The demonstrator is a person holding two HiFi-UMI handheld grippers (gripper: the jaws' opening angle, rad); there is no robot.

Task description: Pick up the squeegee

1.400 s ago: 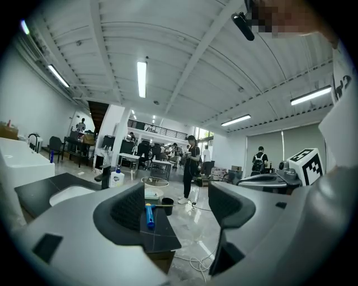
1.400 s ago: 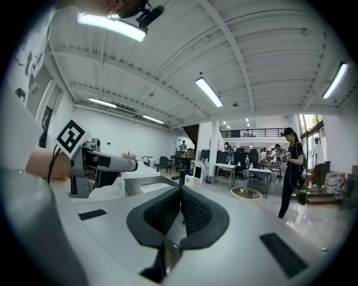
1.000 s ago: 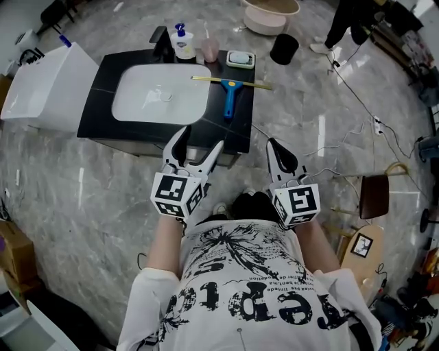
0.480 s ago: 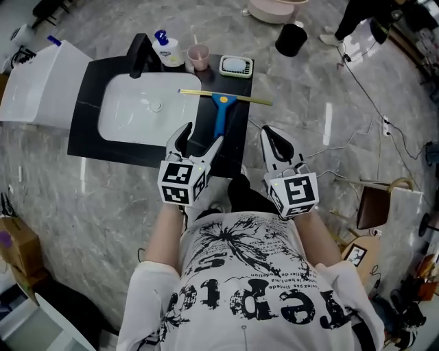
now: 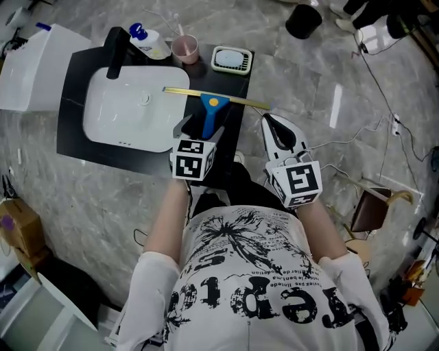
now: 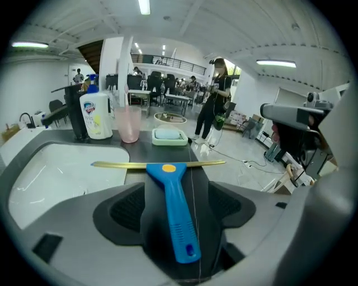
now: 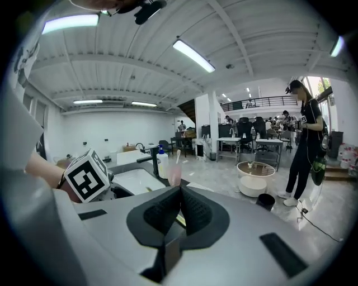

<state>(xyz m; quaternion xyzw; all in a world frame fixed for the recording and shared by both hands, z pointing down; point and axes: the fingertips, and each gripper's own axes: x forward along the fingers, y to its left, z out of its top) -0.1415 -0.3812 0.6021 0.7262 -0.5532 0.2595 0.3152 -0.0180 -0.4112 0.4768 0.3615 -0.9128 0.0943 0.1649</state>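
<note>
The squeegee (image 5: 209,112) has a blue handle and a long yellow blade. It lies on the black counter (image 5: 236,123) to the right of the basin, handle pointing toward me. My left gripper (image 5: 202,131) is open and low over the counter, one jaw on each side of the handle. In the left gripper view the handle (image 6: 176,215) runs between the pads (image 6: 126,212) with a gap on either side. My right gripper (image 5: 273,129) is shut and empty, hanging beyond the counter's right edge; in its own view the right gripper's (image 7: 180,208) jaws meet.
A white basin (image 5: 130,113) fills the counter's left part. Behind it stand a black faucet (image 5: 115,49), a soap bottle (image 5: 147,42), a pink cup (image 5: 185,48) and a soap dish (image 5: 231,59). Cables cross the marble floor on the right. A black bin (image 5: 304,20) stands beyond.
I have stepped closer to the counter. My left gripper moved forward and down until its jaws straddle the squeegee handle. The right gripper stayed shut at the counter's right side.
</note>
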